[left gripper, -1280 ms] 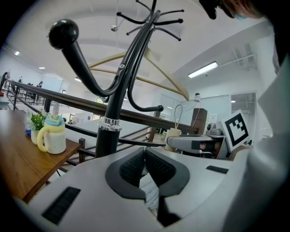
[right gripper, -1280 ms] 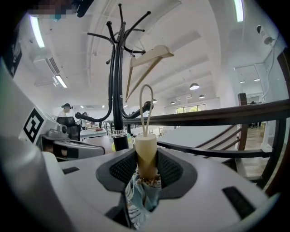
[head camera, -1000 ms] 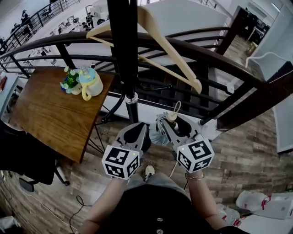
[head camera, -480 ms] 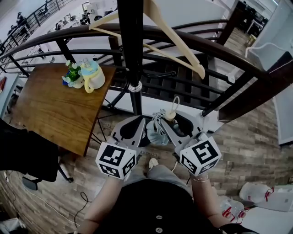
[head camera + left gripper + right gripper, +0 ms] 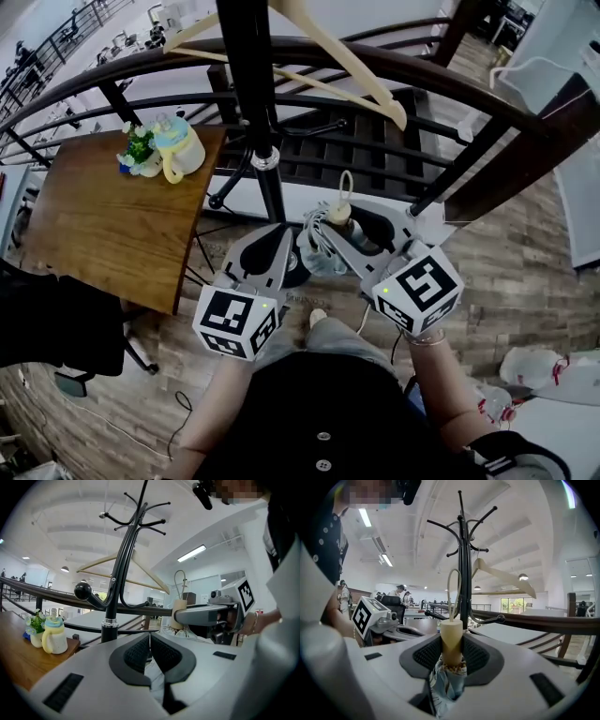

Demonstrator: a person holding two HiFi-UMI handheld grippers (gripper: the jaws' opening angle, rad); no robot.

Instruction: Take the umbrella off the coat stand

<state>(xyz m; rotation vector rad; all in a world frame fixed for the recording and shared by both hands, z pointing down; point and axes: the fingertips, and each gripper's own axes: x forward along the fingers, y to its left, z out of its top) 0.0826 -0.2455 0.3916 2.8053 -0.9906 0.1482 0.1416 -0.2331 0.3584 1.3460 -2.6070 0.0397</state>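
The black coat stand [image 5: 253, 103] rises just beyond both grippers and carries a wooden hanger [image 5: 347, 70]. A folded pale-blue umbrella [image 5: 317, 251] hangs free of the stand's hooks between the grippers. My right gripper [image 5: 349, 223] is shut on its cream handle [image 5: 451, 639], and the cord loop stands up loose above it. My left gripper [image 5: 277, 248] sits just left of the canopy. Its pads [image 5: 140, 652] are almost together, with pale fabric pinched between them. In the right gripper view the stand [image 5: 463, 559] is behind the handle, not touching it.
A brown wooden table [image 5: 84, 225] at the left holds a yellow and blue bottle [image 5: 178, 150] and small flowers [image 5: 139, 148]. A dark curved railing [image 5: 450, 84] runs behind the stand. A black chair [image 5: 47, 328] is at lower left, white bags [image 5: 553, 370] at lower right.
Both grippers have risen a little together, carrying the umbrella with them. The grips on the handle and the fabric look the same.
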